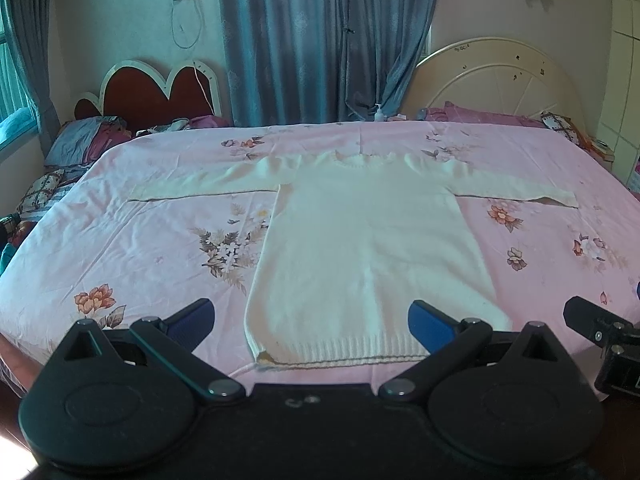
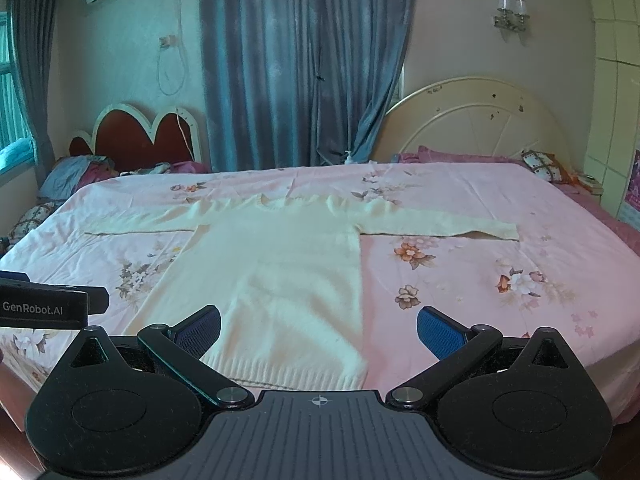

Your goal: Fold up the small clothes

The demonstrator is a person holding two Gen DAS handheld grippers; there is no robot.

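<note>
Cream sweater (image 1: 360, 248), flat, sleeves spread, frame centre on pink floral bed (image 1: 152, 216); left claw (image 1: 312, 322) and right claw (image 2: 319, 330) wide open, empty, bottom of frame.

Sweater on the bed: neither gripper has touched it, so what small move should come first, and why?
Probably bring the left gripper forward and left to the left sleeve. The cream sweater lies flat on the pink bedsheet, both sleeves spread straight out; both grippers hang open above the hem, so sleeves likely fold inward first.

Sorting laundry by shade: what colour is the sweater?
Cream-white sweater, plain; clearest in the left wrist view.
</note>
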